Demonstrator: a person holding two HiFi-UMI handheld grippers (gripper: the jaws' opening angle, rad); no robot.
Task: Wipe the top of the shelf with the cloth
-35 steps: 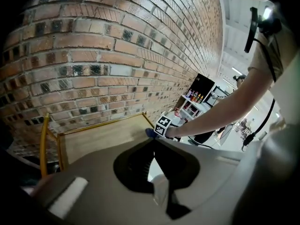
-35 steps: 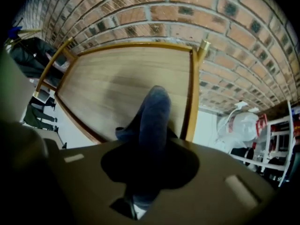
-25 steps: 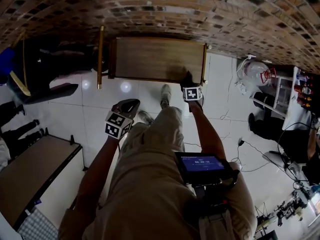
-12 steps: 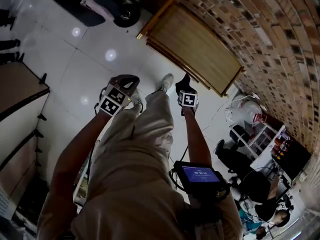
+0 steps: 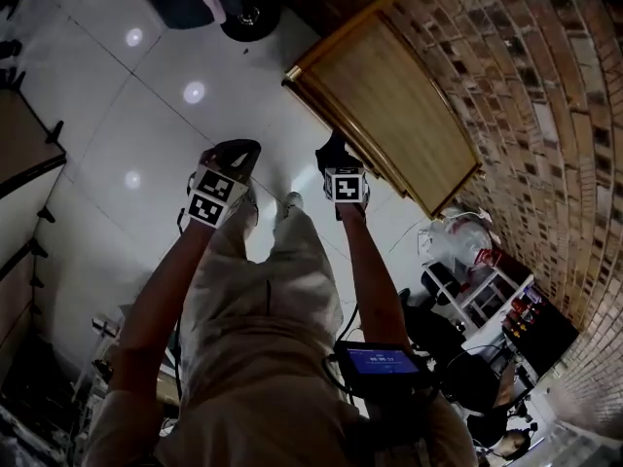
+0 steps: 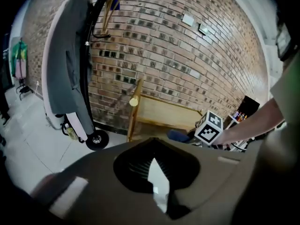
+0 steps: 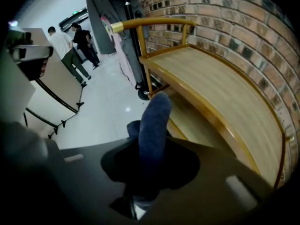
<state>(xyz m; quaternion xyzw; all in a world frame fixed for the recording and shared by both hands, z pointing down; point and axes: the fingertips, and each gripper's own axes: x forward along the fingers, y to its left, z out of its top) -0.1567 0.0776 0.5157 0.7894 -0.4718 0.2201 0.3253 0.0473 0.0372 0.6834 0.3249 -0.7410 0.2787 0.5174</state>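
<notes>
The wooden shelf (image 5: pixel 394 100) stands against the brick wall, its top bare; it also shows in the left gripper view (image 6: pixel 164 112) and the right gripper view (image 7: pixel 220 88). My right gripper (image 5: pixel 336 159) is shut on a dark blue cloth (image 7: pixel 153 123), which sticks up out of the jaws. It hovers just off the shelf's front rail near the left end, not touching the top. My left gripper (image 5: pixel 234 159) is held over the floor to the left, apart from the shelf, jaws together with nothing between them (image 6: pixel 157 182). The cloth (image 6: pixel 180 136) also shows there beside the right gripper's marker cube.
A grey board on wheels (image 6: pixel 70 78) leans on the brick wall left of the shelf. A dark table (image 7: pixel 51 95) and people (image 7: pixel 65 48) are across the white tiled floor. A white bag (image 5: pixel 456 241) and a cart with bottles (image 5: pixel 511 305) stand right of the shelf.
The head view has swung round, so the shelf now lies at the upper right. The right gripper with the cloth has come nearer the shelf's front rail; the left has moved along beside it.
</notes>
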